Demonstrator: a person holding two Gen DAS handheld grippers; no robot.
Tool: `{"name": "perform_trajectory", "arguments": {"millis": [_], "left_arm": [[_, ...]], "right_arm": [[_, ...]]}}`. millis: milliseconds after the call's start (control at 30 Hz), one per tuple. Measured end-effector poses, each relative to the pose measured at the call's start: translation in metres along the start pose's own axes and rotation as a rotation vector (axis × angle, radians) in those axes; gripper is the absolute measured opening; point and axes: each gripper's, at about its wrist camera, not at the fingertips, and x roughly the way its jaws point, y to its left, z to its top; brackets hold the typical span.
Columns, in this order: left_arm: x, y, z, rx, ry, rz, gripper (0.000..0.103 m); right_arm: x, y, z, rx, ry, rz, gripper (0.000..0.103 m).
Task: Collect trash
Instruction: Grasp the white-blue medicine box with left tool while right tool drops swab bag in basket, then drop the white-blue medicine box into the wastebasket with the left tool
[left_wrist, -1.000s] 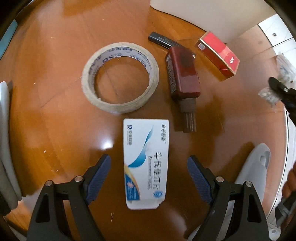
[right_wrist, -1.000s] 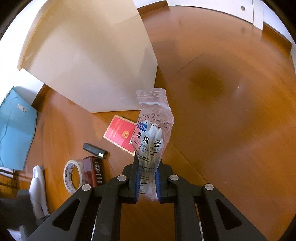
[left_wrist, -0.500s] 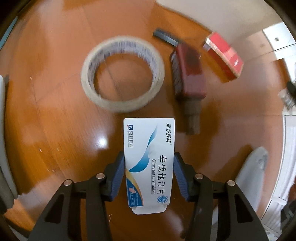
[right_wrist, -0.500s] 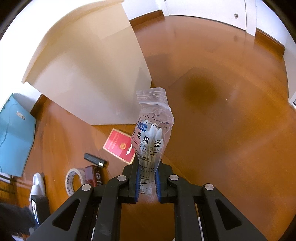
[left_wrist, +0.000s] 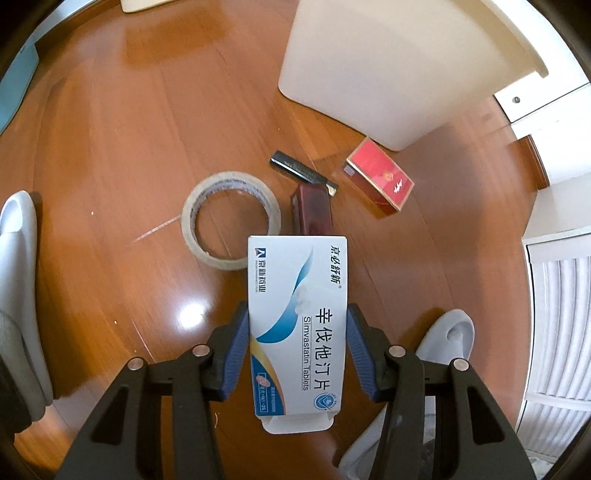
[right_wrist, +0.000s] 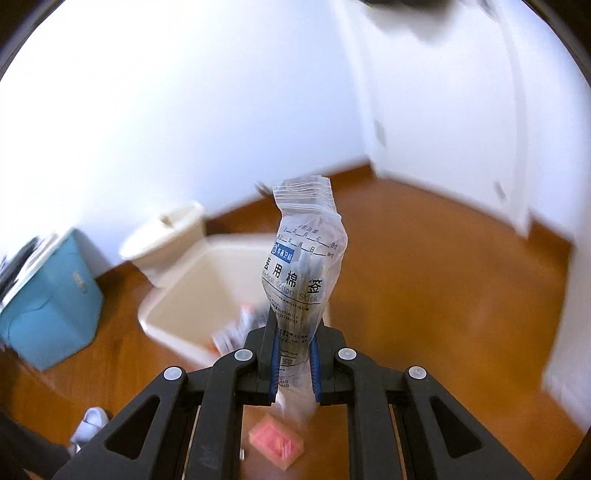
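Left wrist view shows the left hand-held gripper (left_wrist: 298, 343) pinching a Simvastatin tablet box (left_wrist: 298, 325) above the wooden floor (left_wrist: 110, 184), where a tape roll (left_wrist: 231, 218), dark red case (left_wrist: 313, 212) and red cigarette pack (left_wrist: 380, 181) lie near the cream bin (left_wrist: 388, 66). Right hand-held gripper (right_wrist: 294, 363) clamps a cotton swab bag (right_wrist: 304, 266) near the bin's open mouth (right_wrist: 192, 291). Best carry each piece fully over the rim before spreading the fingers, so the light bag drops inside.

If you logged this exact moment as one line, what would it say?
left gripper: shut on tablet box | right gripper: shut on cotton swab bag | bin: open, ahead | floor: tape roll, red pack
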Motion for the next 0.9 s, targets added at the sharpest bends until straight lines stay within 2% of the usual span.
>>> {"name": "perform_trajectory", "arguments": {"millis": [33, 100, 167, 233, 400, 500, 533, 567, 667, 767, 900], "left_arm": [[-0.001, 0.000, 0.000, -0.001, 0.000, 0.002, 0.050], [-0.003, 0.004, 0.006, -0.004, -0.004, 0.004, 0.050], [-0.011, 0.005, 0.010, -0.008, -0.015, 0.004, 0.050], [-0.013, 0.005, 0.016, -0.013, -0.029, 0.003, 0.050], [-0.022, 0.007, 0.027, -0.026, -0.065, -0.001, 0.050], [-0.030, 0.007, 0.030, -0.028, -0.079, -0.007, 0.050], [-0.033, 0.006, 0.031, -0.027, -0.086, -0.007, 0.050], [-0.033, 0.005, 0.032, -0.026, -0.090, -0.008, 0.050], [-0.039, 0.000, 0.038, -0.021, -0.103, -0.014, 0.050], [-0.048, -0.003, 0.046, -0.013, -0.128, -0.022, 0.050], [-0.092, -0.015, 0.072, 0.007, -0.221, -0.061, 0.050]], "right_arm": [[0.015, 0.005, 0.010, -0.036, 0.031, 0.005, 0.014], [0.066, 0.013, 0.024, -0.082, 0.150, 0.047, 0.014], [0.105, 0.017, 0.022, -0.106, 0.250, 0.058, 0.014], [0.127, 0.020, 0.017, -0.119, 0.307, 0.071, 0.014], [0.156, 0.018, 0.010, -0.066, 0.400, 0.094, 0.014], [0.169, 0.019, 0.006, -0.049, 0.441, 0.082, 0.019], [0.170, 0.023, 0.004, -0.043, 0.442, 0.079, 0.021], [0.174, 0.024, 0.004, -0.034, 0.441, 0.077, 0.028], [0.177, 0.029, 0.003, -0.027, 0.427, 0.084, 0.057], [0.164, 0.027, 0.003, -0.008, 0.372, 0.084, 0.059], [0.107, 0.000, 0.007, 0.156, 0.153, 0.074, 0.059]]}}
